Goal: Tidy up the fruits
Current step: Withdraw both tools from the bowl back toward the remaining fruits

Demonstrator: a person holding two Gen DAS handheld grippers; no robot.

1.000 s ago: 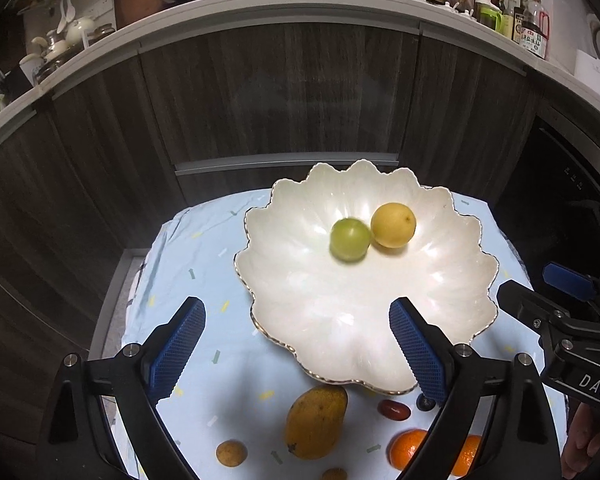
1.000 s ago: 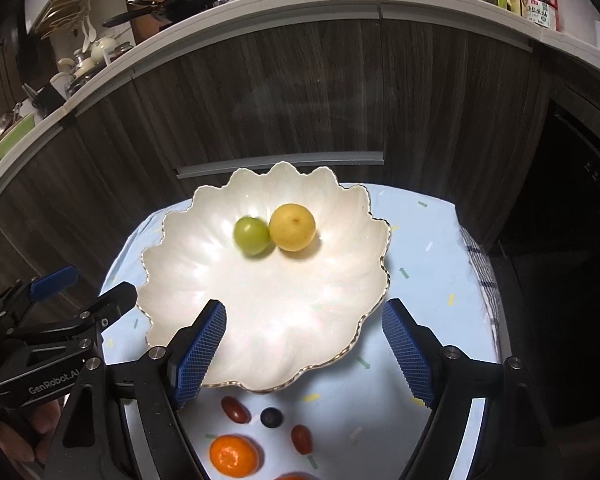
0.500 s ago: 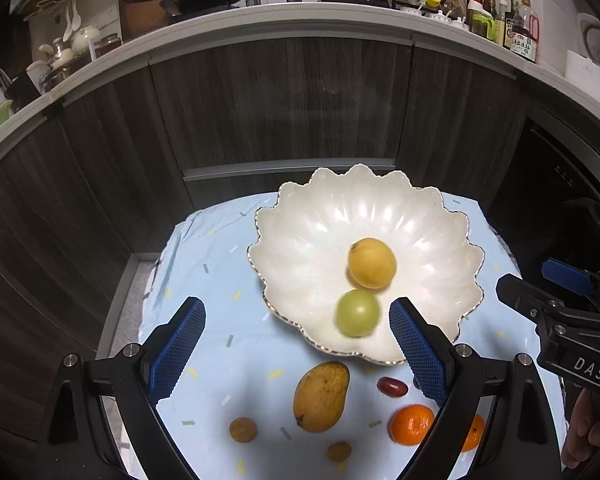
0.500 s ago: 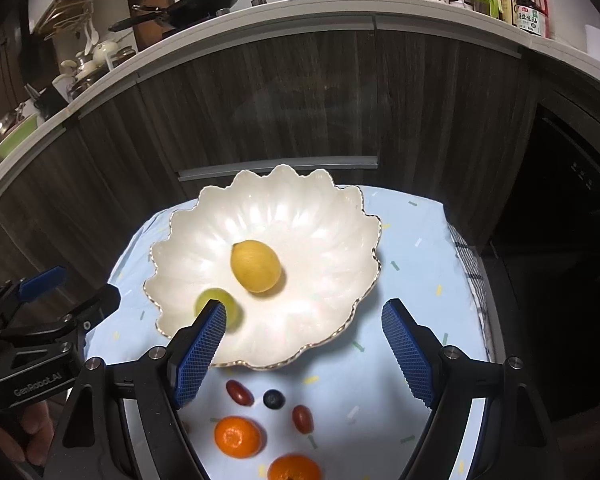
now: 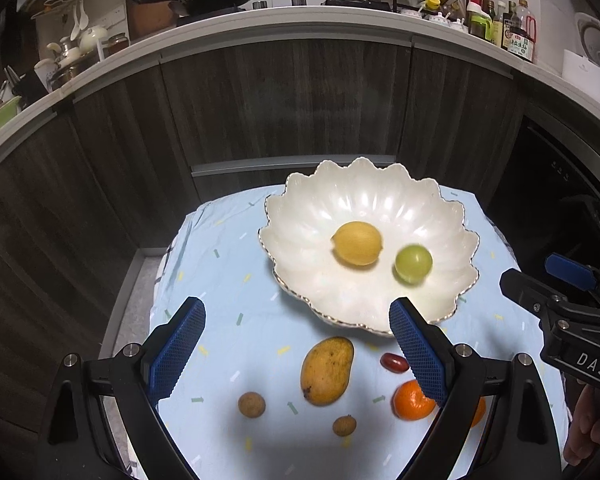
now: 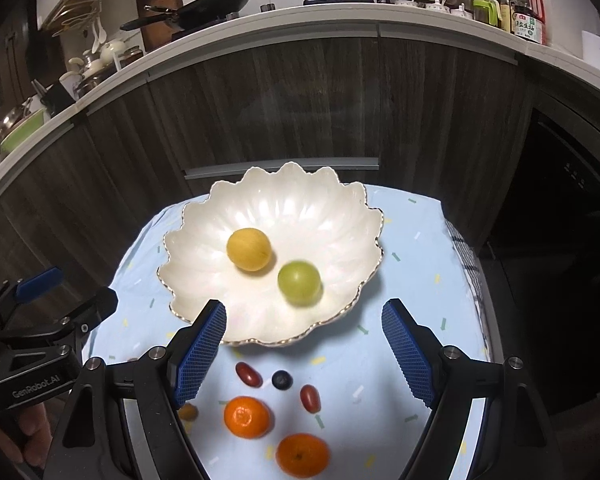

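Dark wood cabinet fronts (image 5: 300,112) close the far side, under a cluttered pale counter; a low table in a light blue cloth (image 5: 220,280) sits near. Left to right on the cloth, left-wrist view: two small brown round fruits (image 5: 251,404), probably longans, then a mango (image 5: 326,370), a red grape tomato (image 5: 394,362), a tangerine (image 5: 411,401). Right-wrist view adds a blueberry (image 6: 281,380), a second grape tomato (image 6: 310,398) and a second tangerine (image 6: 302,454).

Scalloped white bowl (image 5: 364,200) stands far of all these, holding a lemon (image 5: 357,243) and a green round fruit (image 5: 413,263), slightly blurred.

Left gripper (image 5: 296,354): jaws wide apart, nothing between the pads. Right gripper (image 6: 304,350): same, wide and empty.

Key relation: mango lies between the left jaws, just near of the bowl rim, long axis running near-to-far with a slight tilt, so crosswise to the jaw gap. Left hand looks nearer to it. Judgement: a short drop forward would bracket it across its narrow width. Tangerines and small red fruits sit nearer the right gripper.
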